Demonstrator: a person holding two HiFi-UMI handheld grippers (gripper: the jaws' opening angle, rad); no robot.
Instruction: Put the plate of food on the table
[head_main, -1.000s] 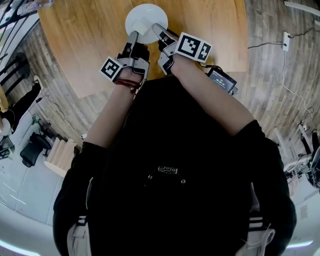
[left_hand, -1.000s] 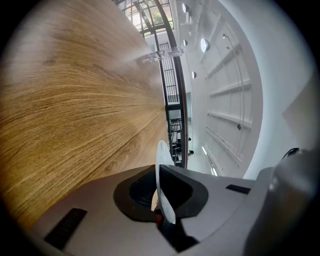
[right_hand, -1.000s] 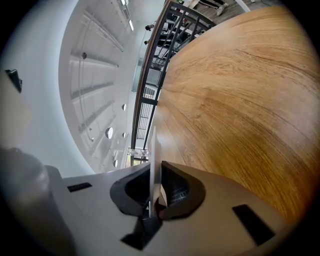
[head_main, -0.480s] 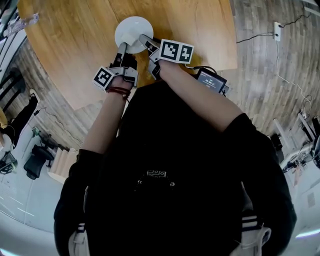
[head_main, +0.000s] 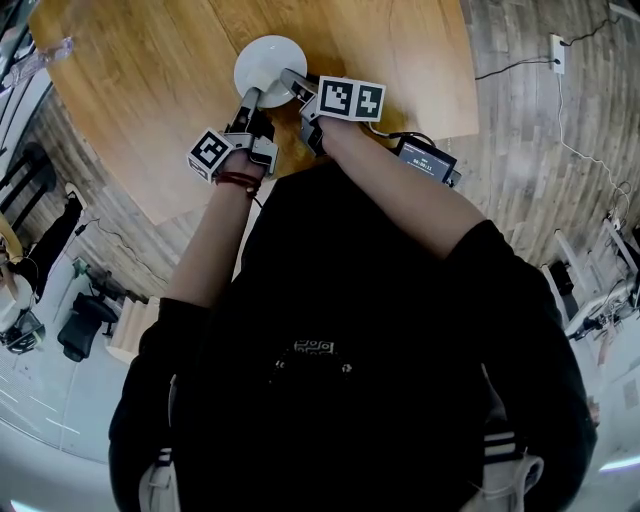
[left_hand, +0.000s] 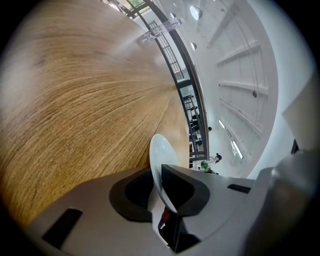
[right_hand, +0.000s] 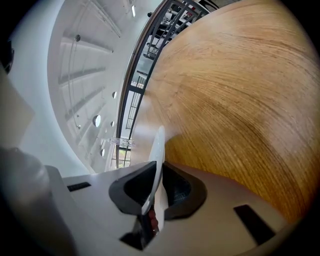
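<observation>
Head view: my left gripper (head_main: 250, 97), jaws just loosening, and right gripper (head_main: 291, 79) both pinching white plate (head_main: 265, 58), wooden table (head_main: 150, 100) below, plank floor (head_main: 520, 110) around.

We read this place as a large, open indoor hall used as a workspace. The evidence is as follows: a wooden table (head_main: 150, 90) stands on a wood-plank floor (head_main: 520, 170); a white socket box (head_main: 560, 52) lies on that floor with a cable (head_main: 515, 68) running from it; a black office chair (head_main: 85, 325) stands on a pale floor zone at the left; a metal railing (left_hand: 172, 55) runs beyond the table; the white ceiling (left_hand: 240, 65) is high and carries round lights (left_hand: 194, 11)
</observation>
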